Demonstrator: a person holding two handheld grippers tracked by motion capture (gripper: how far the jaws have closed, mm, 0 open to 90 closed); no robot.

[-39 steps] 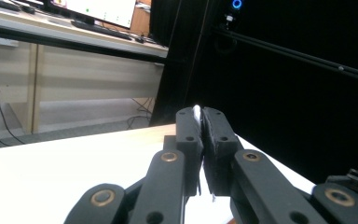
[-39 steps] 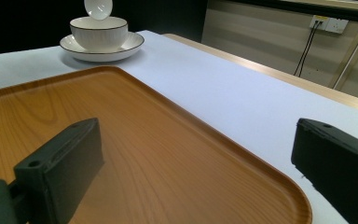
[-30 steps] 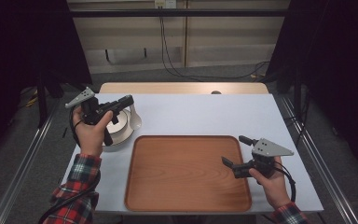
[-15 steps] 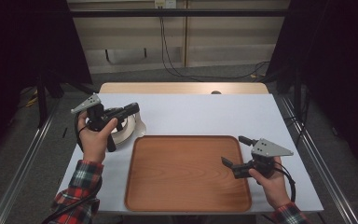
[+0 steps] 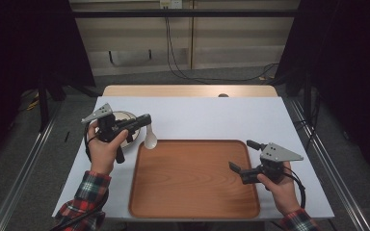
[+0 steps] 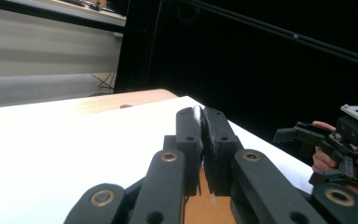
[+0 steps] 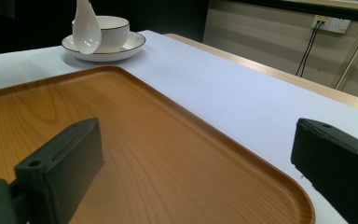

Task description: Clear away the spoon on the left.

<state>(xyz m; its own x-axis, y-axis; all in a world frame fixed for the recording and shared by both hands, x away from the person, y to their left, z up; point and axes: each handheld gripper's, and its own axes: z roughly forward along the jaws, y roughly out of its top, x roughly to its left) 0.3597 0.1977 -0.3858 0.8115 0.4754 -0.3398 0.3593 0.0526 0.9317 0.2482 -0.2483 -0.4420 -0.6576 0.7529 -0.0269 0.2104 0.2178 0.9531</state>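
A white ceramic spoon (image 5: 150, 139) hangs bowl-down from my left gripper (image 5: 146, 120), which is shut on its handle, above the far-left corner of the wooden tray (image 5: 192, 192). In the left gripper view a white sliver of the spoon handle (image 6: 196, 112) shows between the closed jaws. Just behind the left hand, a white bowl (image 5: 121, 116) stands on a saucer (image 7: 121, 49). My right gripper (image 5: 242, 155) is open and holds nothing over the tray's right side. Its own view shows the spoon (image 7: 85, 28) hanging in front of the bowl (image 7: 112, 25).
The tray (image 7: 121, 140) lies on a white tabletop (image 5: 212, 118) with a wooden strip along the far edge. Dark floor and metal rails flank the table. The right gripper (image 6: 326, 144) appears far off in the left gripper view.
My left gripper has moved right, from over the bowl toward the tray's corner, carrying the spoon out with it. The right gripper has stayed in place.
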